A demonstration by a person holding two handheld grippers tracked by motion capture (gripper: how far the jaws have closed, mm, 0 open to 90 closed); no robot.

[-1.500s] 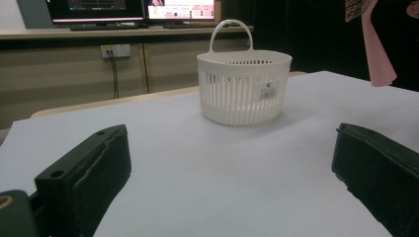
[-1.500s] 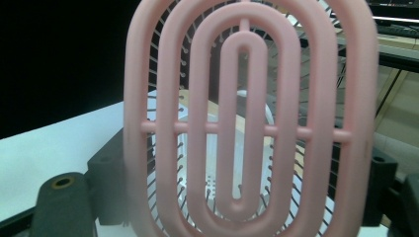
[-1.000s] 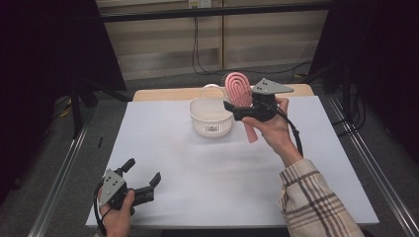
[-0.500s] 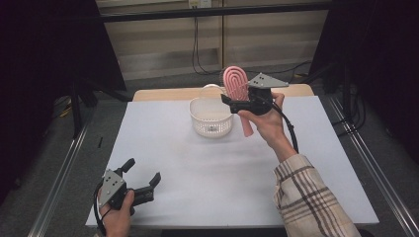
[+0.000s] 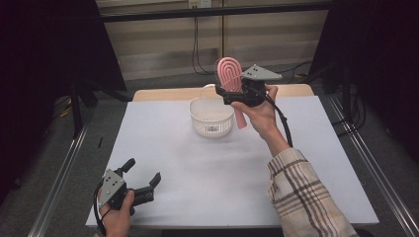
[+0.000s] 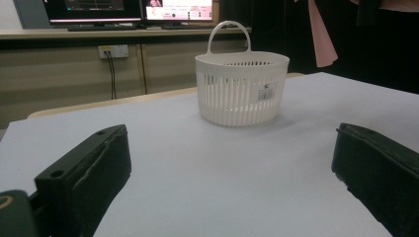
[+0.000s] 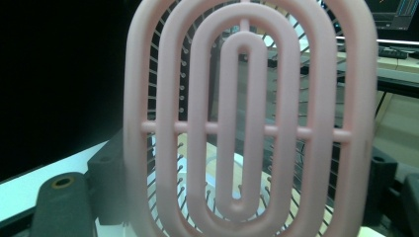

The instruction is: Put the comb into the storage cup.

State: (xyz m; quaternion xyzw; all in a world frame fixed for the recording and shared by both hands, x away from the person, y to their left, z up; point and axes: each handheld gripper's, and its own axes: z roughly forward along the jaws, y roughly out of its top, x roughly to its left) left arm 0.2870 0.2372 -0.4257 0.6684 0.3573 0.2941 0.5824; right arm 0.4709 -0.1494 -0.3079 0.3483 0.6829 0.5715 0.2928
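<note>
A pink oval hairbrush [image 5: 228, 74] stands upright in the air, its handle pointing down beside the right rim of the white slatted basket [image 5: 211, 126]. My right gripper [image 5: 228, 94] is shut on the brush near the base of its head. In the right gripper view the brush head [image 7: 247, 118] stands between the jaws, bristles facing away. My left gripper [image 5: 143, 171] rests open on the white table at the front left, nothing between its jaws. In the left gripper view it [image 6: 232, 163] faces the basket [image 6: 242, 86], and the brush handle [image 6: 318, 34] hangs at upper right.
The white table top [image 5: 197, 163] spans most of the high view, with a wooden edge [image 5: 163, 94] at the back. Metal rails [image 5: 59, 168] run along both sides. Monitors [image 6: 128, 10] and a wall socket sit beyond the table.
My right hand has carried the brush a little left and upward, closer to the basket. The left gripper has stayed where it was.
</note>
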